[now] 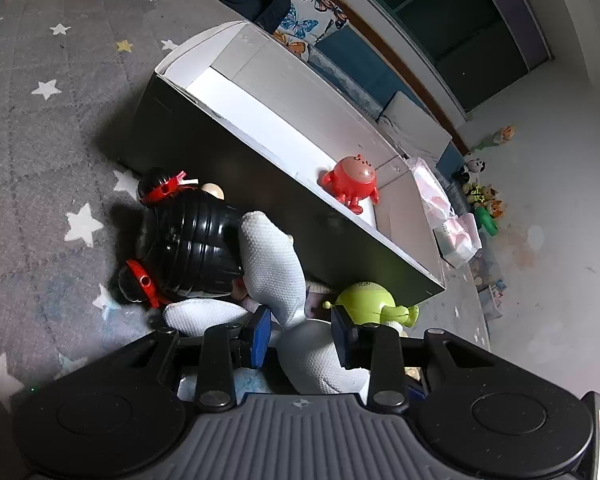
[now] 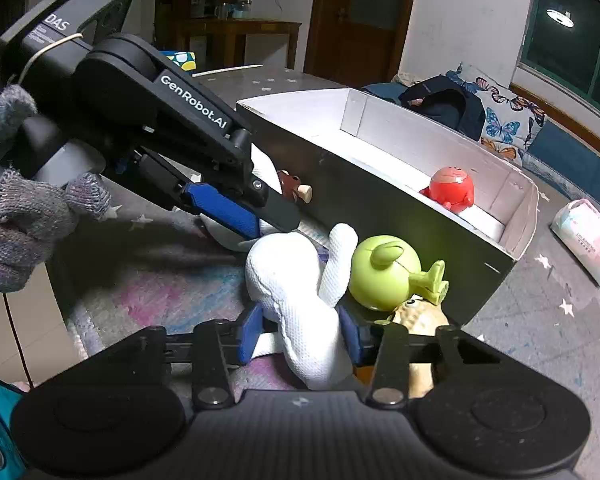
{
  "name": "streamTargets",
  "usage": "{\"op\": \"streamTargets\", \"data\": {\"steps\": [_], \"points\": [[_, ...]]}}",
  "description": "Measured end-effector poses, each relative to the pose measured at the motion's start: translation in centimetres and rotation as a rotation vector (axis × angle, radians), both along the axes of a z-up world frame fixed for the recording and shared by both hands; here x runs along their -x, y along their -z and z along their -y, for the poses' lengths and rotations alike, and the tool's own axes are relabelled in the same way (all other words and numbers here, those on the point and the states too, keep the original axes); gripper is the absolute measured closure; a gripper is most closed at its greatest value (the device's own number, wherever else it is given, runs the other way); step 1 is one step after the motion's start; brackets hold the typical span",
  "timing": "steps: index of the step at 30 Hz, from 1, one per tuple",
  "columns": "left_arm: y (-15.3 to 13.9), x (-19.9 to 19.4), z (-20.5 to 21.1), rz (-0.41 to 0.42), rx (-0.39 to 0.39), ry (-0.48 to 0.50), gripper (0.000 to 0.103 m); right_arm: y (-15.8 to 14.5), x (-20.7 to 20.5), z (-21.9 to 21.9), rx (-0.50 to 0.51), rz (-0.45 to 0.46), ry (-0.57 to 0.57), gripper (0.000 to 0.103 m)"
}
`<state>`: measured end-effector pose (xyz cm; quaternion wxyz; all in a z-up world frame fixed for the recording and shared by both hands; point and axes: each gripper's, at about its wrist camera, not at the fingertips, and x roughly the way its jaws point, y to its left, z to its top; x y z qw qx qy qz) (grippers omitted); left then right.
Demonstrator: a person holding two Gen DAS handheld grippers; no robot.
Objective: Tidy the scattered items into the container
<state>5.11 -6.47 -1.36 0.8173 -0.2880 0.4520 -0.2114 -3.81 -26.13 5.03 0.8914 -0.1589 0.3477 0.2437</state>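
Star-printed carpet [image 1: 40,128] lies under everything. Your left gripper [image 1: 302,334] straddles the doll's white limb [image 1: 274,276]; pad contact unclear. Your right gripper [image 2: 300,334] clamps the white doll [image 2: 296,300] beside the green toy [image 2: 384,272], against the box [image 2: 380,192].

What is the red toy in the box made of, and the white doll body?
The red toy looks like smooth, shiny plastic: light glints off its round head. The white doll body looks like soft stuffed fabric, with a dimpled knit weave and matte surface. The box seems to be cardboard.
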Motion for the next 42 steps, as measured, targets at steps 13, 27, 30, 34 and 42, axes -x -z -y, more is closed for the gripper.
{"op": "streamTargets", "data": {"steps": [13,27,30,34,42], "points": [[-2.5,1.3,-0.9,0.095,0.054,0.031,0.094,-2.5,2.0,0.6,-0.020,0.070,-0.007,0.076],[-11.6,-5.2,1.3,0.351,0.103,0.019,0.094,-10.1,-5.9,0.9,0.058,0.292,-0.019,0.076],[-11.9,-7.6,1.6,0.369,0.101,0.006,0.094,-10.7,-8.8,0.7,0.089,0.300,-0.028,0.076],[-10.1,-10.8,2.2,0.314,0.087,-0.019,0.094,-9.6,-12.1,0.3,0.112,0.262,-0.043,0.076],[-4.6,-14.5,2.6,0.171,0.026,-0.033,0.094,-4.3,-16.9,-0.1,0.128,0.109,-0.063,0.076]]}}
